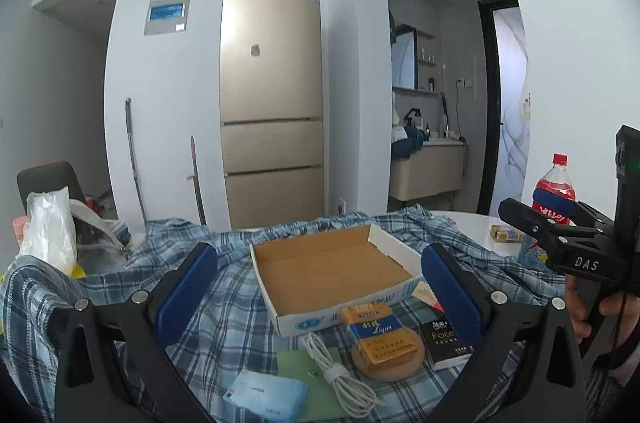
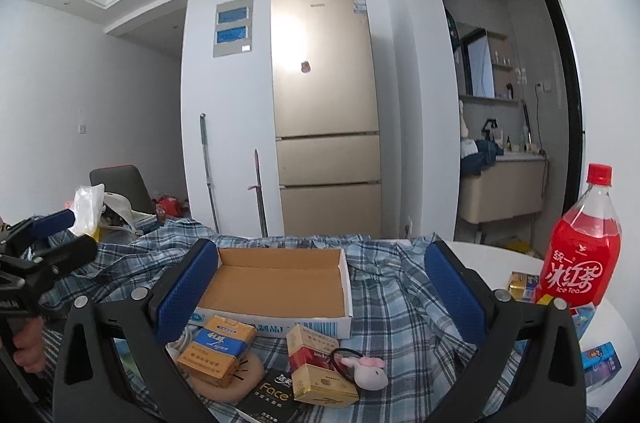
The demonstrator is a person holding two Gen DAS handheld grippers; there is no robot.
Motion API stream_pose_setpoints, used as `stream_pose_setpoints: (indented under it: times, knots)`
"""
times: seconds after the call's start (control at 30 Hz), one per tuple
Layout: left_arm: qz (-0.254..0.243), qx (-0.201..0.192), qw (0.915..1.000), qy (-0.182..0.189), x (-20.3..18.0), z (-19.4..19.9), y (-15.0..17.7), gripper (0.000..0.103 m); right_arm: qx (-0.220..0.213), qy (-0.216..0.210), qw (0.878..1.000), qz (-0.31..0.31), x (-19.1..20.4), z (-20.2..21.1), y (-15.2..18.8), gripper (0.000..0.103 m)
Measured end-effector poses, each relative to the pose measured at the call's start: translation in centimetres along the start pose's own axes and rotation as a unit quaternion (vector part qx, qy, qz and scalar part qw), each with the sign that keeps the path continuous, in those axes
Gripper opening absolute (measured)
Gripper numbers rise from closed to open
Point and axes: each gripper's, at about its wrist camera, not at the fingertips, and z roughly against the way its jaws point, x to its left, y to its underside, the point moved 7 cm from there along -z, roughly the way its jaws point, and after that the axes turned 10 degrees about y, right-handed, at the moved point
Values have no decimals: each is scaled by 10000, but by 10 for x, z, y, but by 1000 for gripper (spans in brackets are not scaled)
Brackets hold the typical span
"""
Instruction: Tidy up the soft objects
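Carton [image 2: 276, 283] lies on cloth [image 2: 400, 303] (bottle [image 2: 578, 255] at right).

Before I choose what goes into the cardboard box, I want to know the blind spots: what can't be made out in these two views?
- Round tan pad: both views, mostly hidden under the yellow-blue carton.
- Black Face packet: right wrist view, partly under the red-yellow carton and the tan pad; small print unreadable.
- Plush toy: missing from left wrist view.
- Blue tissue pack: cut by the bottom edge, left wrist view.

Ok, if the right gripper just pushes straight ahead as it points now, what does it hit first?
Probably the open cardboard box on the blue plaid cloth; it sits between the open right gripper fingers' line, though depth is unclear.
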Motion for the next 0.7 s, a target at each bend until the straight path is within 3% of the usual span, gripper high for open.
stream_pose_setpoints:
  times: [0.23,0.37,0.53,0.63,0.7]
  knots:
    - [-63,403,9992,7,-2,-11,8,101,169,-174,9997,85,3,0,-3,102]
    - [17,549,9985,56,-1,-16,14,97,390,-388,9984,88,8,-4,2,94]
    - [261,619,9977,74,7,-18,16,80,735,-587,9954,-165,2,-13,9,82]
    - [326,666,9972,102,10,-20,17,77,841,-554,9945,-277,-5,-16,9,76]
    - [311,699,9970,84,11,-21,18,72,981,-367,9941,-278,-10,-19,11,67]
